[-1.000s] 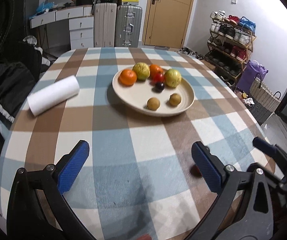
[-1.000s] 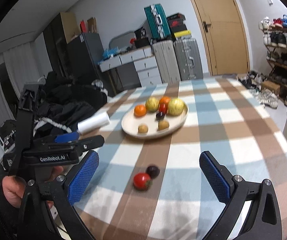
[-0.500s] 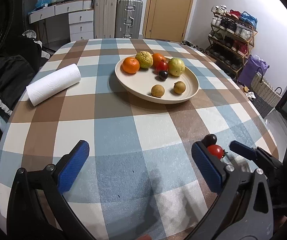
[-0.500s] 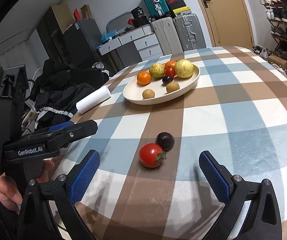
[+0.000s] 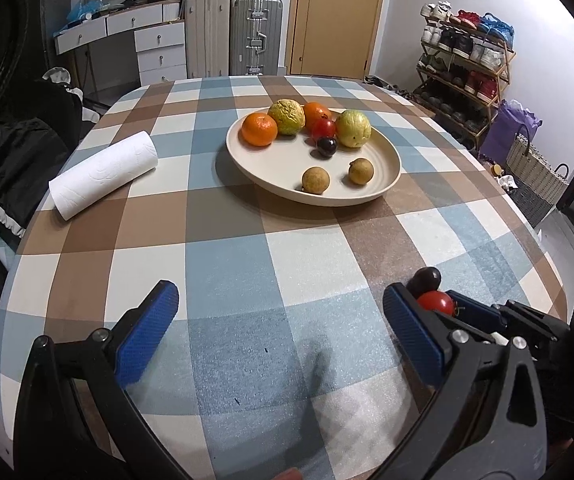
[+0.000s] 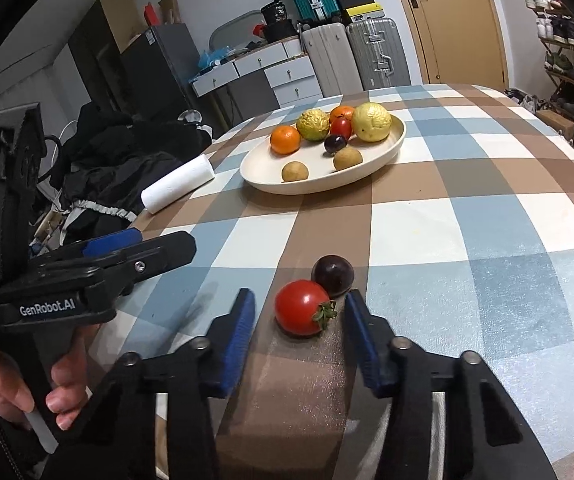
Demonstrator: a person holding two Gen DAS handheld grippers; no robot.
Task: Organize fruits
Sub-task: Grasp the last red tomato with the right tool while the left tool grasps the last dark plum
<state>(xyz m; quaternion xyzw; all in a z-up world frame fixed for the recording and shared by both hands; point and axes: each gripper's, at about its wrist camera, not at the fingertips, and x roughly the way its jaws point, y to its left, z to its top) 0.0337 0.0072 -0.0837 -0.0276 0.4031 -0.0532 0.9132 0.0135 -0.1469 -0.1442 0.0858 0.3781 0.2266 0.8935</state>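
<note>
A red tomato (image 6: pixel 302 312) and a dark plum (image 6: pixel 333 274) lie touching on the checked tablecloth near its front edge. My right gripper (image 6: pixel 297 312) is open, its blue pads on either side of the tomato, the right pad nearly touching it. Both fruits also show in the left wrist view, the tomato (image 5: pixel 435 302) and the plum (image 5: pixel 425 279). My left gripper (image 5: pixel 279 316) is open and empty above the cloth. A cream plate (image 5: pixel 271 168) farther back holds oranges, two yellow-green fruits, a tomato, a plum and two small brown fruits.
A white paper towel roll (image 5: pixel 103 174) lies on the table to the left of the plate. Dark clothes (image 6: pixel 119 160) are heaped beyond the left edge. Suitcases, drawers and a shoe rack (image 5: pixel 467 64) stand behind the table.
My right gripper has moved forward and down and its jaws have narrowed around the red tomato. My left gripper has stayed open, with little shift in its view.
</note>
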